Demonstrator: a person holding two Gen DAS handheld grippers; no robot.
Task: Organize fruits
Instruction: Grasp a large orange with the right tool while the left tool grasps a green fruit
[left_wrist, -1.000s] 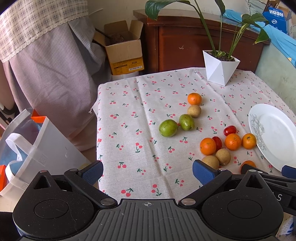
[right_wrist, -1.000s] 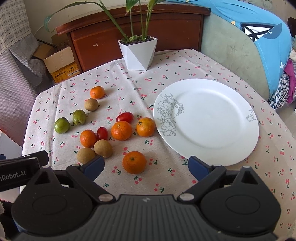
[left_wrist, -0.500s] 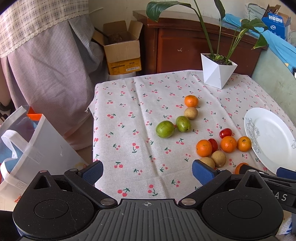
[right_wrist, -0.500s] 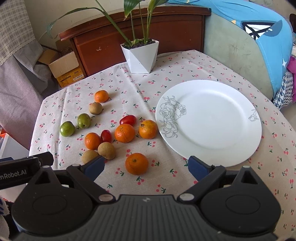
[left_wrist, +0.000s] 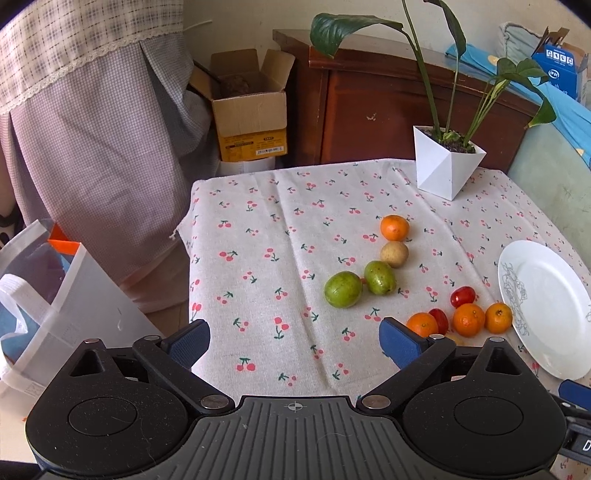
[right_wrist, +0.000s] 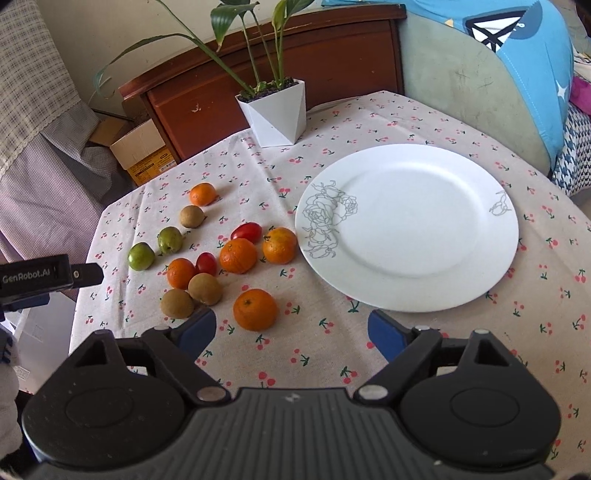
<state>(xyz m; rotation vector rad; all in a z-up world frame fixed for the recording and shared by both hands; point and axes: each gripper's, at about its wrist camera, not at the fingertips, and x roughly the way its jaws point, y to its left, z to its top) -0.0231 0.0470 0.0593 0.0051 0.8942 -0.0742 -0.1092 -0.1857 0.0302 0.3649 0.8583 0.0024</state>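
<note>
Nearest fruit: round orange mandarin (right_wrist: 255, 309), alone on the cloth, just ahead of the right gripper's left finger and clear of the rest of the pile.
Target dish: round white china plate with grey rose line-drawing (right_wrist: 408, 225), empty, to the right of the fruit; one mandarin near its left rim, whether touching I cannot tell.
Step in hand (judged): approach to a first pick, probably the lone mandarin; nothing moved to the plate yet.
Right gripper (right_wrist: 291, 325): blue-padded jaws wide but closing, nothing between them, only cloth.
Left gripper (left_wrist: 294, 341): jaws wide, closing slightly, empty; it hangs over bare cloth left of the fruit.
How to do it well: centre the jaws on the mandarin before closing further, since it sits left of the midline now. Come down so the pads meet its widest girth. Grip lightly; the peel looks soft. Avoid nudging the two brown fruits just to its left, as round fruit should roll easily.
Count, mandarins: five.
Count, brown round fruits (longan-like) (right_wrist: 205, 288): three.
Count, green oval fruits (left_wrist: 342, 289): two, touching or nearly so.
Count, red cherry tomatoes (right_wrist: 246, 231): two.
Count, plates: one.
Surface: table under a cream cloth printed with red cherries (left_wrist: 266, 236).
Surroundings: one white faceted plant pot (right_wrist: 275, 112) at the far edge; one open cardboard box (left_wrist: 251, 118) on the floor beyond.
</note>
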